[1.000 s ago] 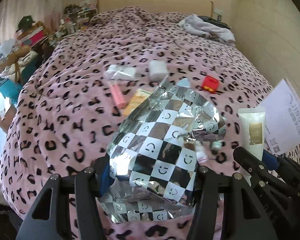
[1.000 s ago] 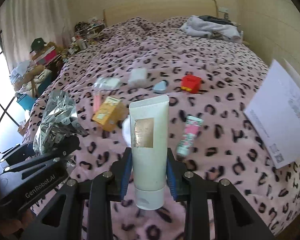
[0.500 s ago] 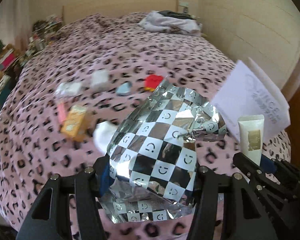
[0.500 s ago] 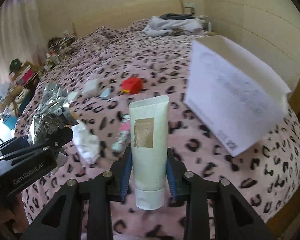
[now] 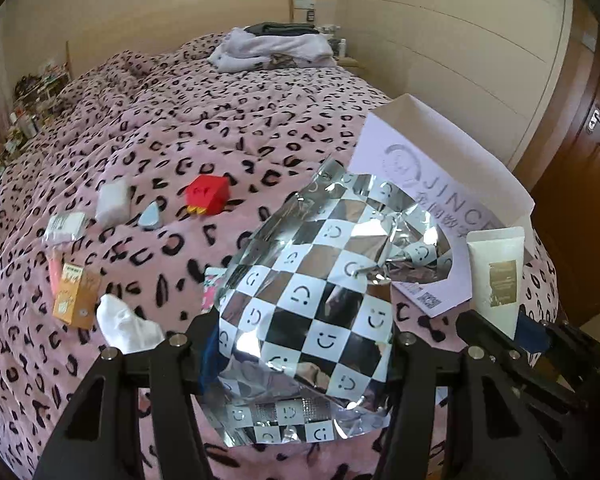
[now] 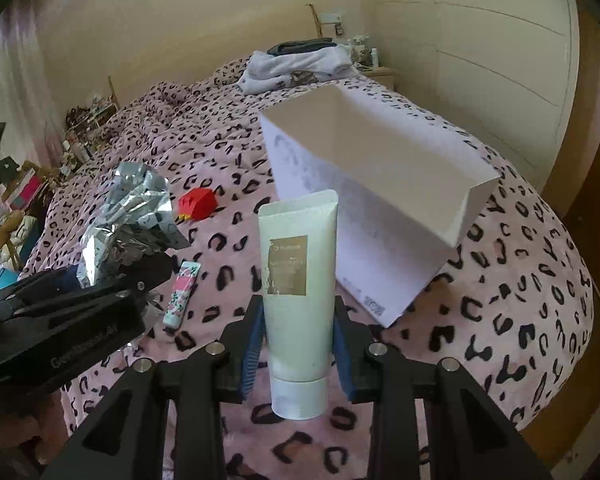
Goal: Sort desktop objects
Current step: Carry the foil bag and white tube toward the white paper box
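Note:
My left gripper (image 5: 300, 344) is shut on a silver checkered foil bag (image 5: 324, 296) with smiley faces, held above the bed. My right gripper (image 6: 298, 340) is shut on a white cream tube (image 6: 298, 292), cap down, held upright. The tube also shows at the right of the left wrist view (image 5: 496, 276). An open white paper box (image 6: 380, 200) lies tilted on the pink leopard bedspread (image 6: 520, 300) just beyond the tube; in the left wrist view the box (image 5: 440, 168) sits behind the foil bag. The foil bag (image 6: 132, 208) shows left in the right wrist view.
On the bedspread (image 5: 220, 120) lie a red box (image 5: 206, 194), a white packet (image 5: 112, 198), a light blue piece (image 5: 150, 214), an orange carton (image 5: 76, 294), a white cloth (image 5: 126, 326) and a floral tube (image 6: 182, 292). Folded clothes (image 5: 272, 48) lie far back. A wooden door (image 5: 580, 200) stands right.
Both grippers have swung right with their loads. The white box has come closer and more central in both views; the small objects have shifted left.

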A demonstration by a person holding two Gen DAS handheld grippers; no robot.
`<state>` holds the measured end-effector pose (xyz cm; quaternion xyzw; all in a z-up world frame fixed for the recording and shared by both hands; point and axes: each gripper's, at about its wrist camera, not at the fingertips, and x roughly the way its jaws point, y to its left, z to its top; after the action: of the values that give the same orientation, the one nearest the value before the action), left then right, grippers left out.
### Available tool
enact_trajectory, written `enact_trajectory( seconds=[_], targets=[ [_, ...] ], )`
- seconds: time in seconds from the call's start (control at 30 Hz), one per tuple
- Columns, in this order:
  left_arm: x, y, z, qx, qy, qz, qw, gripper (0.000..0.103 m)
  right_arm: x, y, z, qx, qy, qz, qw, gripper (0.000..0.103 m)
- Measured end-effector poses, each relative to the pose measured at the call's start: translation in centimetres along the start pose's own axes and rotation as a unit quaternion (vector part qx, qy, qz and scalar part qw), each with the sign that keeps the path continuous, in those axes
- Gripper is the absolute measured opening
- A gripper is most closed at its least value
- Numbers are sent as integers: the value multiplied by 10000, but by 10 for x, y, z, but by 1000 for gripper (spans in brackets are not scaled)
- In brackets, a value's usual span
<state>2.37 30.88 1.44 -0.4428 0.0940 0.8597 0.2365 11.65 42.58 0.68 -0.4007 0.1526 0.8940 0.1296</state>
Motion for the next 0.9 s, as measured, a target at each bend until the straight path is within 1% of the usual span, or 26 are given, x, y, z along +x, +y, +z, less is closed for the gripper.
enact_trajectory(
  seconds=[0.2,0.4,0.53,0.7,0.8,0.9],
  targets=[
    [3,-13,11,128,-30,-41,9999,57,-7,-11,9,61,-94,20,9999,32],
    [1,-23,30,254,-125,-126,9995,57,-16,-15,23,65,-236,93,9997,32],
    [-3,-32,58,331,-243,-339,9986,57,-24,-19,41,41,-418,-26,9991,32],
    [1,-54,105,422,-337,-684,9962,57,-24,-31,69,9,-633,-247,9977,32],
    [13,-64,126,413,-268,-932,9944,57,-18,-40,85,23,-704,-344,9969,32],
    [33,-78,146,433,-89,-1104,9929,57,-7,-50,98,70,-708,-436,9965,32]
  ],
)
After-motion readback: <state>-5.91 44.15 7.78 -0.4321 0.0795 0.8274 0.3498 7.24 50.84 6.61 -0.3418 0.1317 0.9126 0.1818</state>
